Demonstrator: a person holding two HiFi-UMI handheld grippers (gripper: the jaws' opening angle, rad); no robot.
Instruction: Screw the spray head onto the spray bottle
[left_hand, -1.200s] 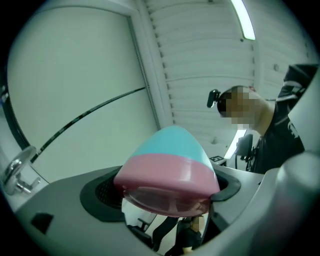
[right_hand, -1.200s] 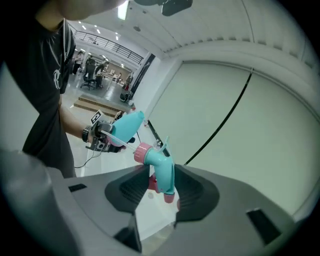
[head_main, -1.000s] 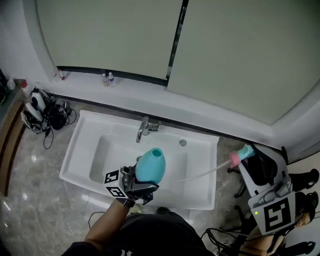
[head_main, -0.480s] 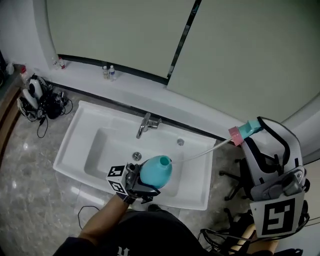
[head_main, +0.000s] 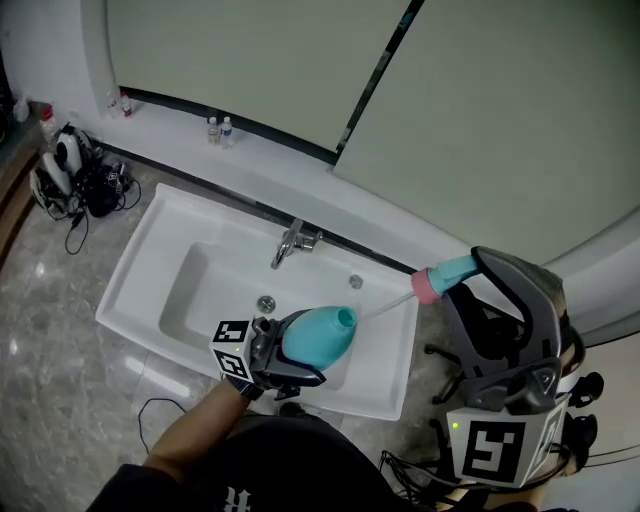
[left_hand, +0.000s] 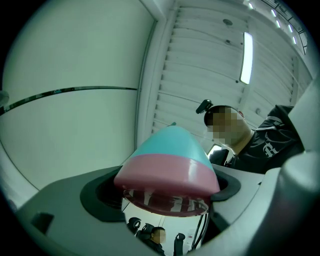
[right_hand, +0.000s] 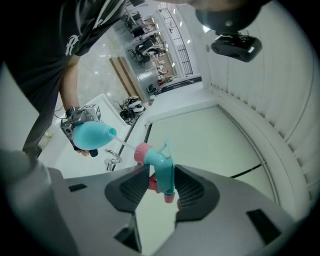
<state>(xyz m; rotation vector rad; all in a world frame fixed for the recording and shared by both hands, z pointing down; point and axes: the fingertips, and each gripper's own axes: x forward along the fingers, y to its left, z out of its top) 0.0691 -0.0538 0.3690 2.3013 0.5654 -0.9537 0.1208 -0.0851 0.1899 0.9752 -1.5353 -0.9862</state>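
Observation:
A teal spray bottle (head_main: 312, 337) with a pink lower band (left_hand: 167, 174) lies tilted in my left gripper (head_main: 290, 358), which is shut on it over the sink's front edge; its open mouth (head_main: 346, 318) points right. My right gripper (head_main: 476, 272) is shut on the teal spray head (head_main: 455, 270), which sits between the jaws in the right gripper view (right_hand: 162, 170). The head's pink collar (head_main: 424, 285) faces the bottle. Its thin clear tube (head_main: 385, 306) reaches to the bottle's mouth (right_hand: 114, 132); whether the tip is inside I cannot tell.
A white sink (head_main: 150, 245) with a chrome faucet (head_main: 292, 242) and a drain (head_main: 265, 303) lies below. Headphones and cables (head_main: 70, 180) clutter the counter at left. Small bottles (head_main: 218, 129) stand on the back ledge. A black office chair (head_main: 480, 345) is under the right gripper.
My right gripper has swung left and rolled with the spray head, bringing the tube's tip from over the sink to the bottle's mouth. The bottle has tilted further to the right.

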